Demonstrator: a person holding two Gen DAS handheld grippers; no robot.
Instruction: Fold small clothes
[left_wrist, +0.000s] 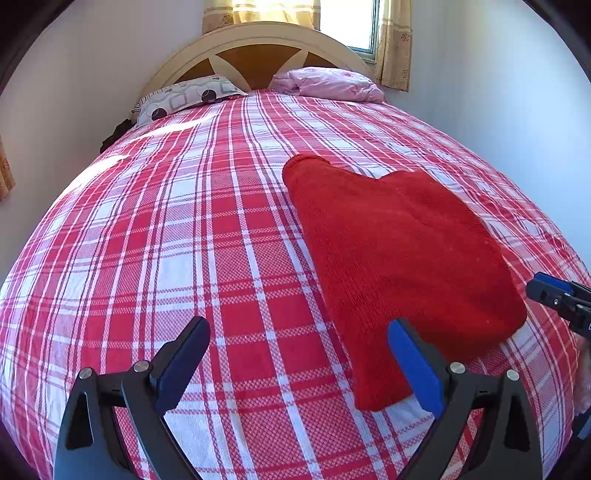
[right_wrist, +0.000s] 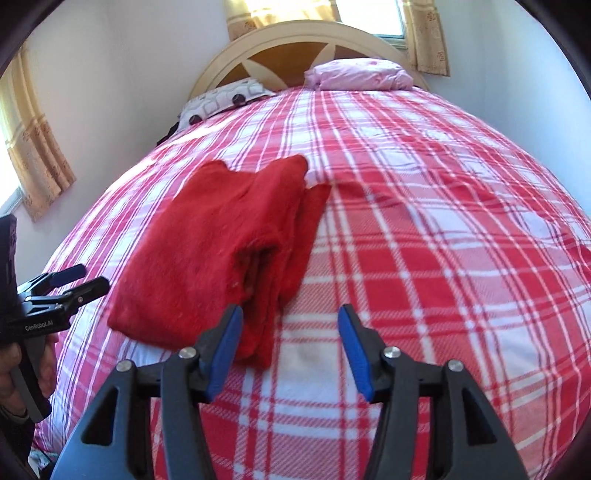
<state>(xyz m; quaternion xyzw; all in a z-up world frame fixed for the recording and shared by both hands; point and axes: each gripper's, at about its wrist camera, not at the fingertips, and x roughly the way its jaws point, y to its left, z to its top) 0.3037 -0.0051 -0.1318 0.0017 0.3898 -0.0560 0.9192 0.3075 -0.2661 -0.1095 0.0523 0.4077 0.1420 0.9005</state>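
Red knitwear, a small folded garment (left_wrist: 399, 266), lies flat on the red-and-white plaid bedspread (left_wrist: 184, 258), nearer the foot edge of the bed than the headboard (left_wrist: 258, 40) and well clear of the two pillows at the far end. Seen from your right wrist, its stacked layers show along the side facing your right gripper (right_wrist: 291, 350), with one lower layer sticking out past the top fold toward the head of the bed.

Your left gripper (left_wrist: 299, 365) hangs above the bedspread with its jaws spread wide and nothing between them; its right finger overlaps the near corner of the garment in the view, and whether it touches the cloth cannot be told. Your right gripper stands about half open, its blue pads gripping nothing, the left pad just beside the garment's near edge, bare plaid between the two.

A patterned pillow (left_wrist: 184, 98) and a pink pillow (left_wrist: 328, 83) rest against the headboard, beneath a curtained window (left_wrist: 347, 22).
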